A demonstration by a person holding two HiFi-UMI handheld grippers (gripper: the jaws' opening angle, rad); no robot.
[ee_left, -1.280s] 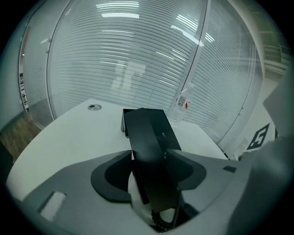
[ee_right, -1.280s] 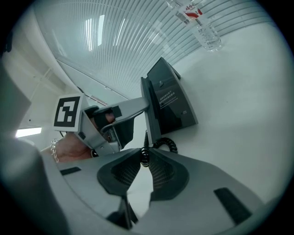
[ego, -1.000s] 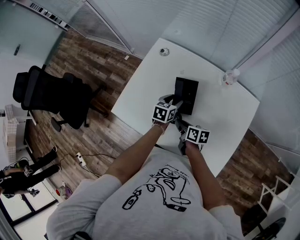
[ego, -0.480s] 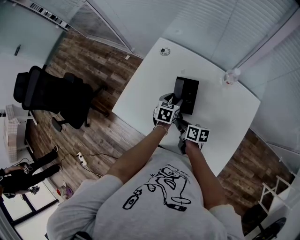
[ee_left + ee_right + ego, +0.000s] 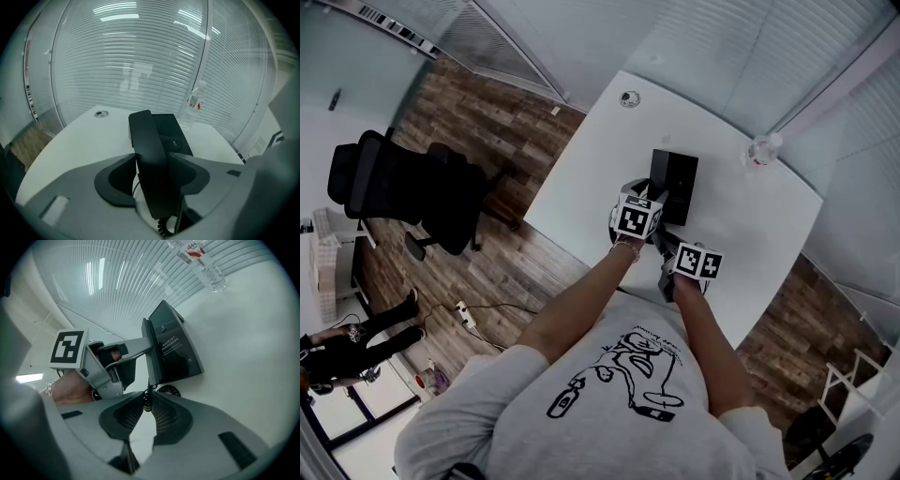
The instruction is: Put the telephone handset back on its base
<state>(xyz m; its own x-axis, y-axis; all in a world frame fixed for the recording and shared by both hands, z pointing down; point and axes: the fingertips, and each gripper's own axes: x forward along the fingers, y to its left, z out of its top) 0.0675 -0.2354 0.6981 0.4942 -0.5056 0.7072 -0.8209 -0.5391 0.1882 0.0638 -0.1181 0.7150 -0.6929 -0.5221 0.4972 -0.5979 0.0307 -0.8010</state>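
Note:
The black handset (image 5: pixel 150 159) stands on edge between the pads of my left gripper (image 5: pixel 152 171), which is shut on it; the jaws are opening slightly with the handset still pressed between them. Its far end reaches over the left side of the black base (image 5: pixel 172 137). In the right gripper view the handset (image 5: pixel 148 350) lies against the left edge of the base (image 5: pixel 177 348); I cannot tell if they touch. My right gripper (image 5: pixel 146 411) is shut on the coiled cord (image 5: pixel 146 401) just in front of the base. In the head view both grippers hover near the base (image 5: pixel 677 183).
A clear plastic bottle (image 5: pixel 759 150) stands at the table's far right corner, past the base. The white table (image 5: pixel 750 234) has a round grommet (image 5: pixel 628 98) at its far left corner. A black office chair (image 5: pixel 403 192) stands on the wood floor at left.
My left gripper has carried the handset a little farther forward, toward the base. The right gripper has stayed nearly in place.

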